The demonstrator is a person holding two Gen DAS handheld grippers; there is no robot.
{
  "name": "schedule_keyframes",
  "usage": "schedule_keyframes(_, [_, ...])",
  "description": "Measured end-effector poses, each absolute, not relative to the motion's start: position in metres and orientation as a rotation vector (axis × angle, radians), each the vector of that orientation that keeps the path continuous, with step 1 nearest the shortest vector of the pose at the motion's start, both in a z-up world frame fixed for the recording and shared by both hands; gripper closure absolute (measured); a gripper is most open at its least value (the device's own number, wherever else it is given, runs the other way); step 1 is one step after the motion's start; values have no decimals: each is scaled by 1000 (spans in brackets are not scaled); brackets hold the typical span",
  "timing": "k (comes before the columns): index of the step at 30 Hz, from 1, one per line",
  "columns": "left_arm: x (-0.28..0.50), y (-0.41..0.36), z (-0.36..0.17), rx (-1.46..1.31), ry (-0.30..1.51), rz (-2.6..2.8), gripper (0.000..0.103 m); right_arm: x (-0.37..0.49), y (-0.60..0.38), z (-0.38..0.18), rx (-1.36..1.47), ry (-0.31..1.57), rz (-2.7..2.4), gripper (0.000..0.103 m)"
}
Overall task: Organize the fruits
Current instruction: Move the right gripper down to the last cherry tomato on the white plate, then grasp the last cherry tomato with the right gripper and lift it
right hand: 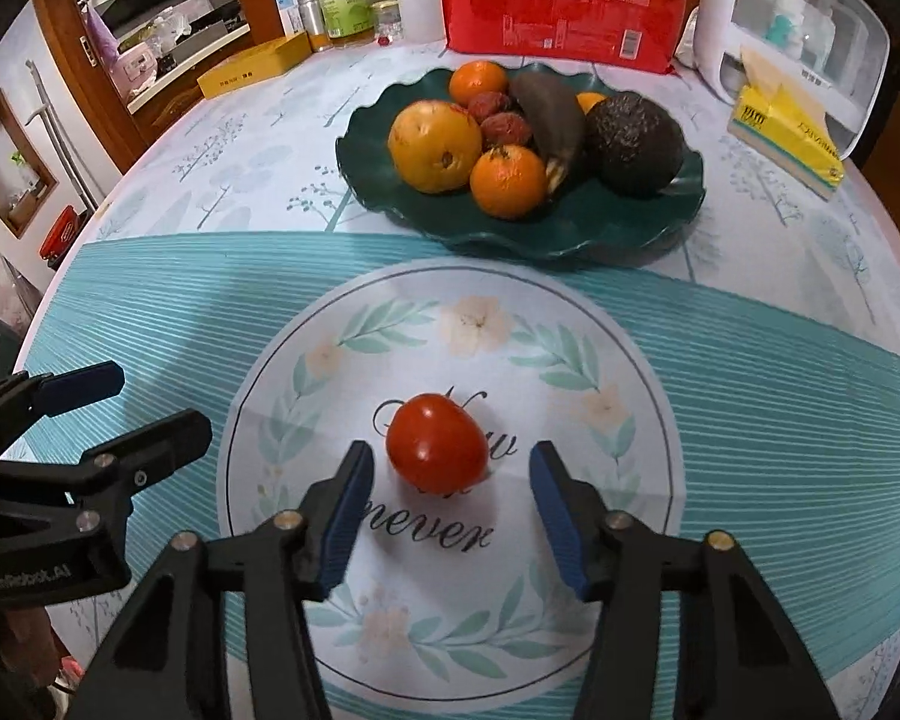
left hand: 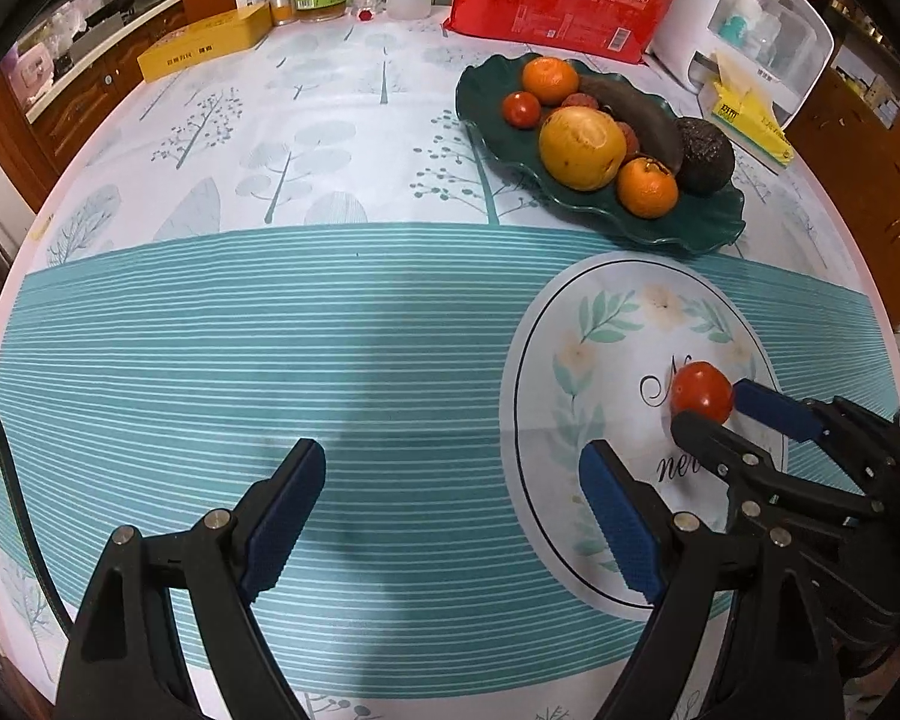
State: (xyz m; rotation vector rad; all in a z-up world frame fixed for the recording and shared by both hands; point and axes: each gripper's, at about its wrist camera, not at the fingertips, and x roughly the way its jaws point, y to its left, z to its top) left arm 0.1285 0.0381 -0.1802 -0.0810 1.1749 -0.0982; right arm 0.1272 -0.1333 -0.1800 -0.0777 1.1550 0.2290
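Both jaws open; right gripper point(right hand: 450, 480) flanks tomato point(right hand: 437, 443) (second tomato point(left hand: 521, 109) only left view).

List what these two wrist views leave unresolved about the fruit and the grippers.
- Right gripper on tomato: open; left view cannot settle whether the pads touch it.
- Green plate: a small tomato shows in the left view, hidden behind the yellow fruit in the right view.
- Banana: far end hidden by neighbouring fruit.
- Left gripper: open; handle cut off by the bottom edge.
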Motion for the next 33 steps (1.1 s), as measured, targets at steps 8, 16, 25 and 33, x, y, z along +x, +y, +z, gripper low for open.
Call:
schedule_keyframes(8, [130,38,-184,-82,1191,-103,17,128,-128,-186,-78,1156,239,67])
schedule_keyframes(16, [131,37,-184,-79,1197,-107,17,127,-125,-182,-70,1148,247,69])
schedule_keyframes(25, [134,40,-158,-71,1192,-123,17,119,-120,-136,-43,1057,280,69])
schedule_keyframes(33, [140,43,-102,-35,1132,-146,5,118,-124,-73,3,962,304,69])
